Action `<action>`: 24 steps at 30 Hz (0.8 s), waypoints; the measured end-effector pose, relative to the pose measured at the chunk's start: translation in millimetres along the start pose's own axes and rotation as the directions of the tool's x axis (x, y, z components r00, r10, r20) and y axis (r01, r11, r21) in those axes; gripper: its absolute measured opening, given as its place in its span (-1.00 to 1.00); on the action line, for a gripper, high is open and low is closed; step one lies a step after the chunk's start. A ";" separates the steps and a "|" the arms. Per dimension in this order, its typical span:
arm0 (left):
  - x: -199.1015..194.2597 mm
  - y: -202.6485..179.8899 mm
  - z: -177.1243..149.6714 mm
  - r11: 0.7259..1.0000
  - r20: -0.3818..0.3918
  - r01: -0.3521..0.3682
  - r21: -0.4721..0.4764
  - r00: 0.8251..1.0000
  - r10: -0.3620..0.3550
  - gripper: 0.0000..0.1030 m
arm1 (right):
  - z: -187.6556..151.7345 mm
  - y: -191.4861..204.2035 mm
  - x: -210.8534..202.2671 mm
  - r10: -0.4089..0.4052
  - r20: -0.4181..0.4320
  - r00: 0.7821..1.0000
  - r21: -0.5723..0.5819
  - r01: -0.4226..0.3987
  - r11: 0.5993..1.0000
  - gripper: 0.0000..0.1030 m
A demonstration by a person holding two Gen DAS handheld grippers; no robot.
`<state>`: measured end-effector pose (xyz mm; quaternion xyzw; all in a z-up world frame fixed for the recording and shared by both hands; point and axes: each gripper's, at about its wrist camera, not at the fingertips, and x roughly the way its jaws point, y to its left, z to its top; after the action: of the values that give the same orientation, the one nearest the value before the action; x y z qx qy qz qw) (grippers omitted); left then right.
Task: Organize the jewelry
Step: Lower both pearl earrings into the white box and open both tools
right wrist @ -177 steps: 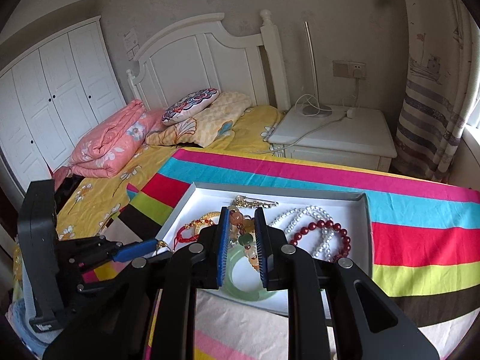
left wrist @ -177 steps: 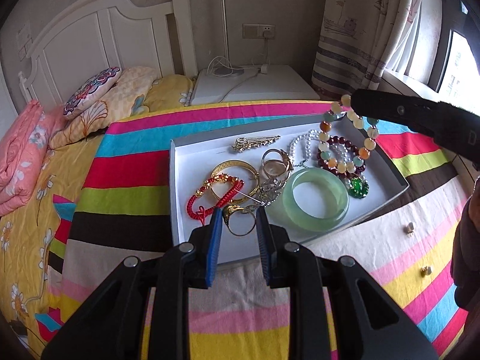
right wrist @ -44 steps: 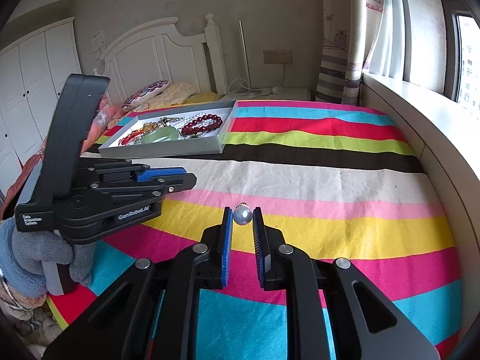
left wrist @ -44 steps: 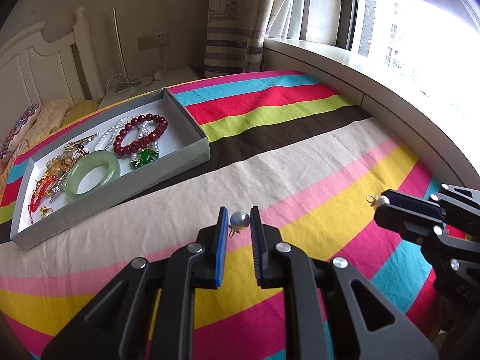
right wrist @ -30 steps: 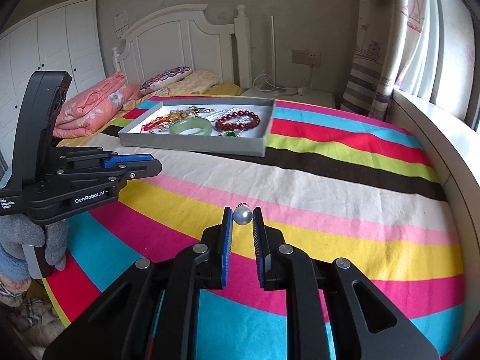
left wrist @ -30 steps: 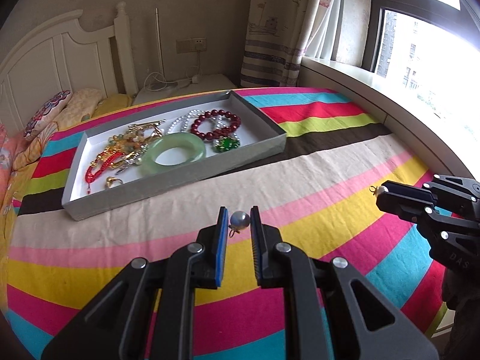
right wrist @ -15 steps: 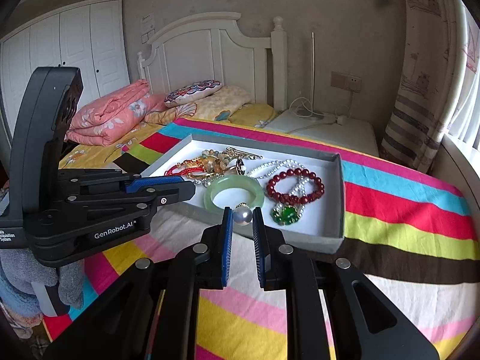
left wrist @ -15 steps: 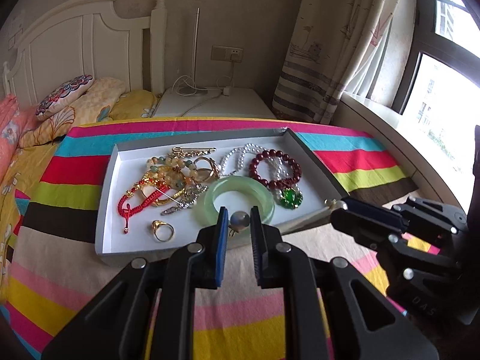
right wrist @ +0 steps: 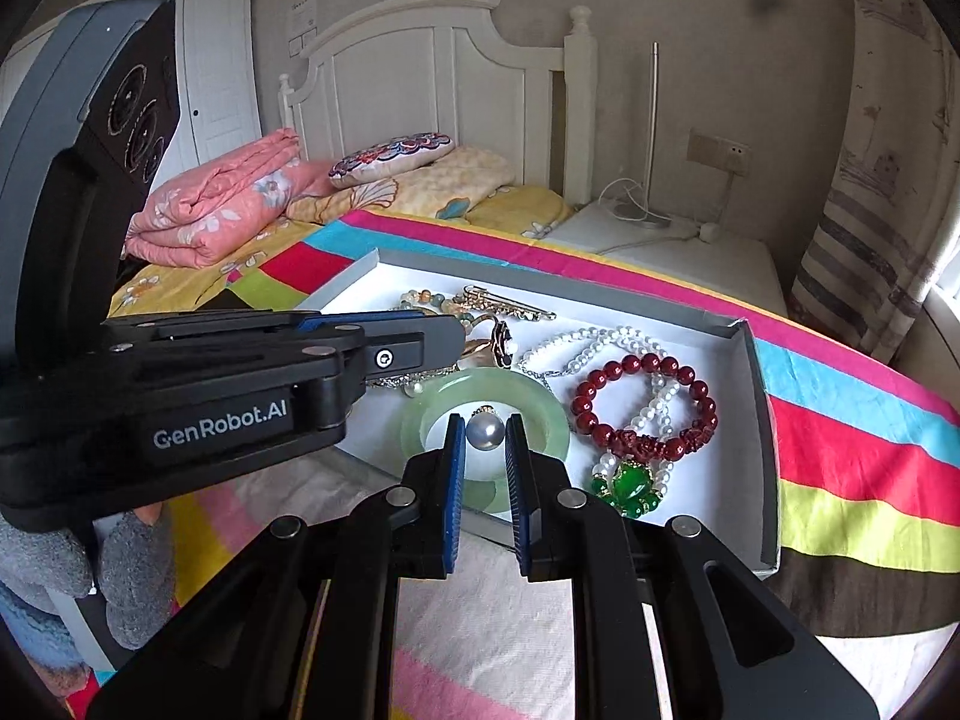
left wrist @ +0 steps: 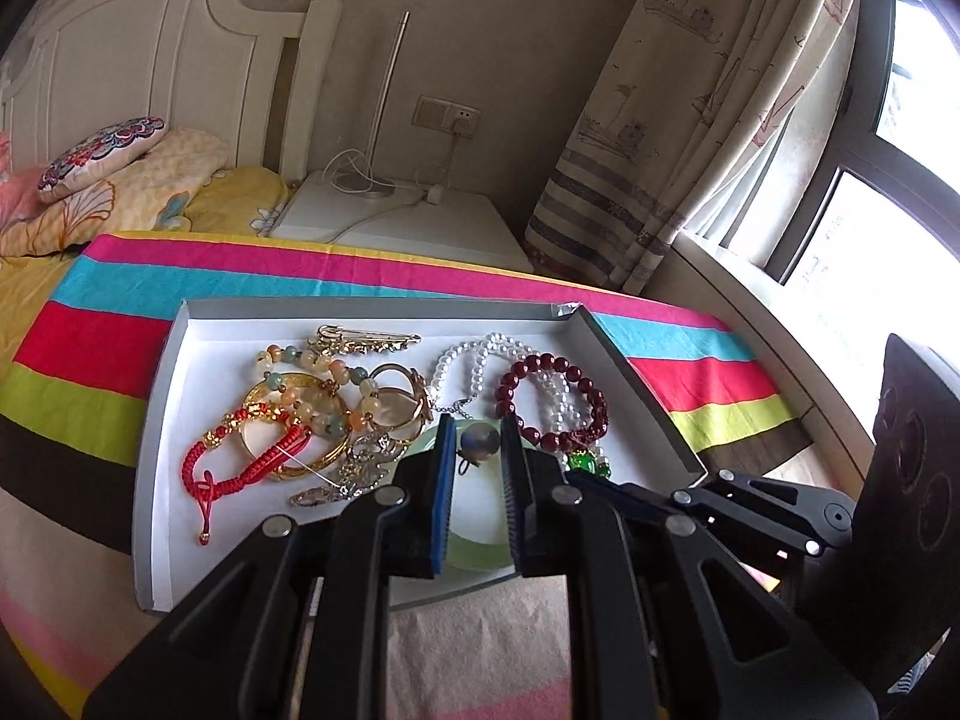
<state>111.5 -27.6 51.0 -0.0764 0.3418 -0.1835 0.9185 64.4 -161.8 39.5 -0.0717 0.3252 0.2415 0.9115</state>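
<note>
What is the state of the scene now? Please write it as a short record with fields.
setting: striped bedspread on a bed
container: open grey tray with white floor
left gripper: shut on a pearl earring, above the tray
right gripper: shut on a second pearl earring, above the tray
under both grippers: green jade bangle
other contents: dark red bead bracelet, white pearl strand, green pendant, red cord bracelet, gold hair clip

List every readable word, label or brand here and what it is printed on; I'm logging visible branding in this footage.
"GenRobot.AI": white lettering on the side of the left gripper, seen from the right wrist.
White notice on the wall beside the headboard: print too small to read.
Nothing else legible.
</note>
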 end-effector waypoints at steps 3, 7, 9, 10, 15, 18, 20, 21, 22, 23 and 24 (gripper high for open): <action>3.6 -2.2 -1.4 0.999 -0.001 -0.033 0.031 0.999 0.033 -0.72 | 1.6 -2.6 -0.9 -0.007 0.026 1.000 0.006 0.007 1.000 -0.71; 11.2 -2.4 -5.2 0.998 -0.024 -0.048 0.039 0.998 0.049 -0.72 | 2.7 -6.6 4.7 -0.005 -0.002 1.000 0.030 0.005 1.000 -0.71; 12.9 -3.1 -6.9 0.997 -0.026 -0.062 0.049 0.998 0.063 -0.72 | 2.8 -7.3 6.9 -0.001 -0.014 1.000 0.035 0.002 0.999 -0.71; 13.1 -3.5 -7.4 0.997 -0.026 -0.062 0.050 0.998 0.063 -0.72 | 2.7 -7.3 7.8 -0.002 -0.019 1.000 0.035 0.003 0.999 -0.71; 13.1 -2.5 -8.0 0.997 -0.028 -0.053 0.050 0.998 0.055 -0.72 | 3.3 -5.8 9.9 0.001 -0.029 1.000 0.030 0.000 1.000 -0.71; 14.8 -2.0 -8.4 0.997 -0.032 -0.056 0.051 0.998 0.057 -0.72 | 4.1 -4.8 11.4 0.001 -0.038 0.999 0.027 0.000 1.000 -0.71; 14.8 -1.7 -8.3 0.997 -0.030 -0.058 0.053 0.998 0.059 -0.72 | 3.7 -4.7 11.9 0.004 -0.041 0.999 0.028 -0.002 1.000 -0.71; 14.9 -1.7 -8.3 0.997 -0.030 -0.058 0.053 0.998 0.060 -0.72 | 3.7 -4.9 12.2 0.004 -0.043 0.999 0.030 -0.003 1.000 -0.71; 15.6 -1.6 -8.5 0.997 -0.030 -0.058 0.054 0.998 0.060 -0.72 | 3.8 -4.9 12.5 0.005 -0.044 0.999 0.032 -0.004 0.999 -0.71; 15.9 -1.8 -8.9 0.997 -0.030 -0.059 0.056 0.998 0.061 -0.72 | 3.7 -5.0 12.6 0.007 -0.046 0.999 0.033 -0.005 0.999 -0.71; 16.4 -1.9 -9.3 0.997 -0.030 -0.060 0.057 0.998 0.062 -0.72 | 4.1 -5.1 13.2 0.007 -0.048 0.999 0.035 -0.006 0.999 -0.71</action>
<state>116.3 -35.9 34.7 -0.0374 0.3531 -0.1660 0.9200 78.0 -159.8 34.3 -0.0608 0.3514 0.2370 0.9037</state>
